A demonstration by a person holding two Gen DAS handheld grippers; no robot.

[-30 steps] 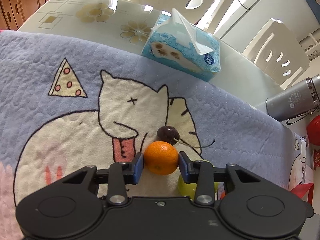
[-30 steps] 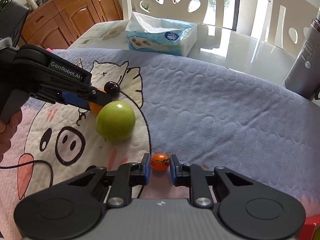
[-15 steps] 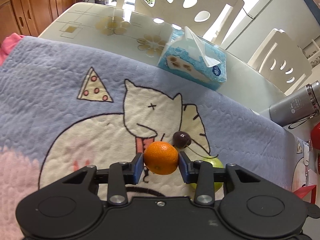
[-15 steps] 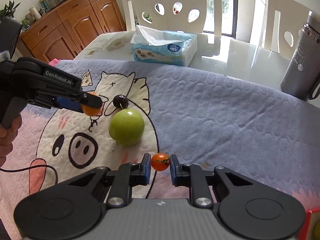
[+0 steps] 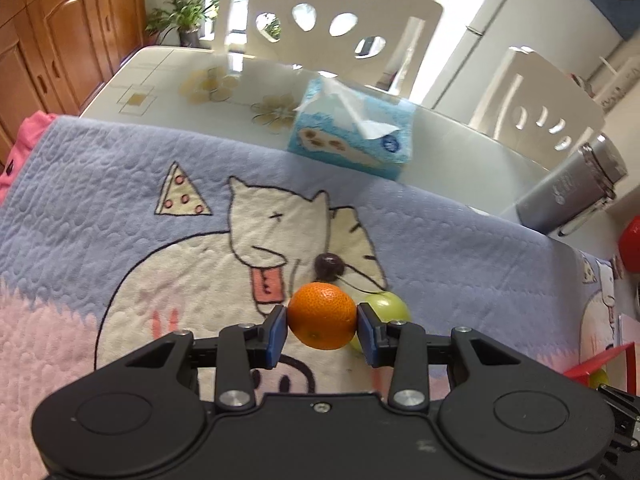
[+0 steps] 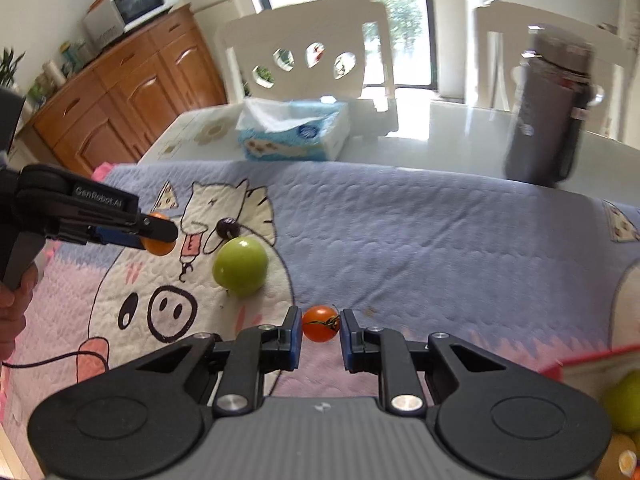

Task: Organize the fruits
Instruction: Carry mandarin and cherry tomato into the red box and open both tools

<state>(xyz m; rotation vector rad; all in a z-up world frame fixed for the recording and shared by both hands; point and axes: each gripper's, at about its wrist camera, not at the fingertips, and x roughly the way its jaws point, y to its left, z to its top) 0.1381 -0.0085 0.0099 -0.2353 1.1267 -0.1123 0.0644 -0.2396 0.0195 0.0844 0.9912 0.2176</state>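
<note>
ok so over the last second both hands went up: my left gripper [image 5: 322, 330] lifted the orange [image 5: 322, 316] clear off the blanket [image 5: 460, 248], and my right gripper [image 6: 320, 330] came up with the cherry tomato [image 6: 320, 323]. Looks to me like both picks worked and next is hauling them over to the red box [image 6: 584, 364] at the right edge. Left fingers pinch the orange tight on both sides; the right ones look closed on the tomato too. Orange is bright, pebbly, round. The green apple [image 6: 240, 266] and dark cherry [image 6: 227, 226] lie on the cat print
</note>
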